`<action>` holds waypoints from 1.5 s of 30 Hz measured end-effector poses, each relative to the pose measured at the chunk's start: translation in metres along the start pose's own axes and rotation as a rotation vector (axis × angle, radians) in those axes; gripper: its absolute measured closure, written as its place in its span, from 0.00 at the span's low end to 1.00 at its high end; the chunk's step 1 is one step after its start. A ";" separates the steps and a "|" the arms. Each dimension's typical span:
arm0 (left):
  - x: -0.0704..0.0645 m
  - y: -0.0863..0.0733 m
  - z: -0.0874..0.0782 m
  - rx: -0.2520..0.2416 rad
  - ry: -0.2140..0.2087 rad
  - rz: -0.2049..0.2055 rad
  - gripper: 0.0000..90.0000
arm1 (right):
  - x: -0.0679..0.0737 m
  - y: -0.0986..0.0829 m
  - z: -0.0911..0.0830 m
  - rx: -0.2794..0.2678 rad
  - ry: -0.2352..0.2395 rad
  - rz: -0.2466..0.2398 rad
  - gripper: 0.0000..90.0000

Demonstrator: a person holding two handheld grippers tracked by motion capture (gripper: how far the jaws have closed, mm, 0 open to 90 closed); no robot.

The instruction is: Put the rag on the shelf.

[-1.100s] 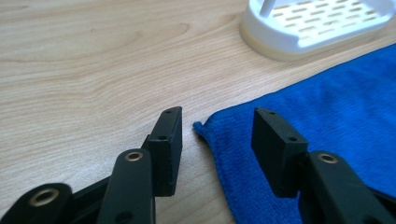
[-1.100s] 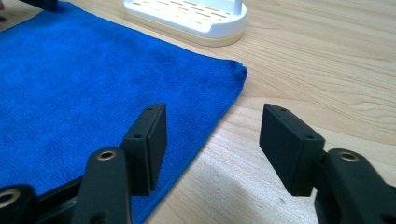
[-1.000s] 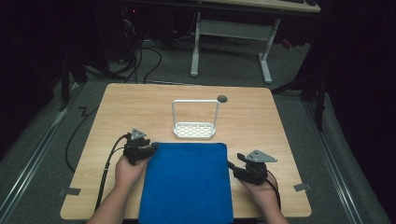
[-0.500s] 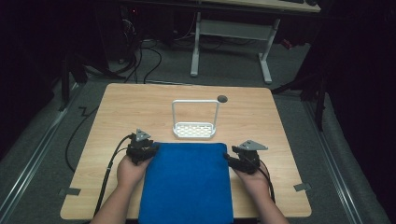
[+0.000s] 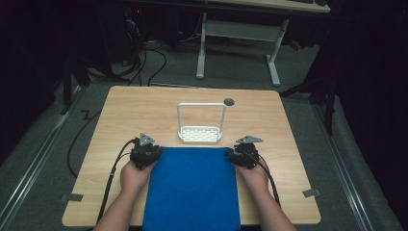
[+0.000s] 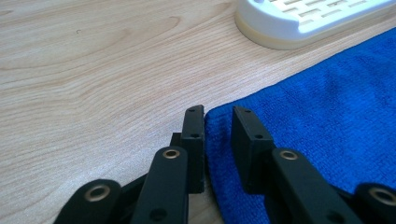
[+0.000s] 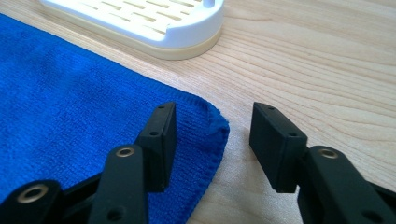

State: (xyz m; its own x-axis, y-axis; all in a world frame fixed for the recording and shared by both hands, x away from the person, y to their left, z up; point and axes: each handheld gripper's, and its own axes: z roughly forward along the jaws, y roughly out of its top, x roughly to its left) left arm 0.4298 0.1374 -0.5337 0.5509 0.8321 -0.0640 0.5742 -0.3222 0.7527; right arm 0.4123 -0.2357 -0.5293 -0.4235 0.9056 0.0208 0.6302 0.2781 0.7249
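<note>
Bench (image 5: pixel 120 110): towel (image 5: pixel 192 187) is lying flat on the near half, far edge just short of the white rack (image 5: pixel 201 126). I'm holding both grippers at its far corners. Left gripper (image 6: pixel 218 112) is nearly closed, jaws straddling the corner hem, nothing gripped yet. Right gripper (image 7: pixel 214 122) is gaping wide, corner between the jaws, empty.

Risks: I'm closing too high and pinching air, or grabbing unevenly so one corner is slipping. Lifting forward could be snagging the rack.

Gripper views are showing the jaw gaps; high view is showing the whole towel and rack hoop.
</note>
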 end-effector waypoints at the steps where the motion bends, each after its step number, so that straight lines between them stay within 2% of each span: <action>1: 0.000 0.000 0.000 0.000 0.000 0.001 0.85 | 0.001 0.000 0.000 0.000 0.000 0.001 0.60; 5: 0.001 0.000 0.000 0.000 -0.008 -0.012 0.89 | 0.006 0.000 0.000 -0.001 0.003 -0.034 0.73; 7: 0.001 0.000 0.000 0.001 -0.012 -0.006 0.92 | 0.007 0.000 0.000 -0.003 0.006 -0.027 0.77; 10: 0.000 -0.001 -0.001 0.003 -0.017 0.003 0.95 | 0.007 -0.001 -0.001 -0.005 0.014 -0.017 0.90; 13: -0.001 -0.001 -0.001 0.003 -0.019 0.015 0.96 | 0.009 -0.004 -0.002 -0.017 0.014 -0.023 0.96; 17: -0.001 -0.002 -0.004 -0.005 -0.041 0.026 0.96 | 0.009 -0.007 -0.006 -0.047 0.009 -0.040 0.98; 18: 0.000 -0.002 -0.004 -0.009 -0.047 0.017 0.97 | 0.009 -0.008 -0.007 -0.051 0.012 -0.045 0.98; 21: 0.001 -0.004 -0.009 -0.038 -0.052 -0.004 0.97 | 0.010 -0.009 -0.013 -0.075 0.027 -0.030 0.98; 24: -0.002 -0.005 -0.012 -0.053 -0.046 0.007 0.97 | 0.010 -0.008 -0.018 -0.103 0.037 -0.025 0.98; 28: -0.007 -0.006 -0.025 -0.119 -0.041 0.009 0.97 | 0.013 -0.005 -0.032 -0.162 0.045 -0.039 0.98; 29: -0.007 -0.006 -0.025 -0.119 -0.041 0.009 0.97 | 0.013 -0.005 -0.032 -0.162 0.045 -0.039 0.98; 30: -0.006 -0.006 -0.028 -0.132 -0.047 0.006 0.97 | 0.014 -0.005 -0.036 -0.181 0.046 -0.034 0.98; 31: -0.006 -0.005 -0.034 -0.165 -0.049 -0.003 0.97 | 0.014 -0.005 -0.038 -0.190 0.047 -0.031 0.98; 36: -0.007 -0.002 -0.047 -0.228 -0.074 -0.010 0.97 | 0.015 -0.004 -0.046 -0.223 0.054 -0.032 0.98; 41: -0.011 0.000 -0.057 -0.275 -0.089 -0.008 0.97 | 0.017 -0.002 -0.056 -0.268 0.059 -0.022 0.98; 45: -0.015 0.003 -0.067 -0.297 -0.071 0.005 0.97 | 0.018 -0.001 -0.064 -0.302 0.060 -0.012 0.98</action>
State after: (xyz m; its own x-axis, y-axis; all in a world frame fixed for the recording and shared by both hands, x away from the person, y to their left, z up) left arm 0.3830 0.1540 -0.4868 0.5999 0.7941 -0.0975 0.3751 -0.1715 0.9110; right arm 0.3626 -0.2401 -0.4852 -0.4732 0.8798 0.0446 0.4063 0.1731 0.8972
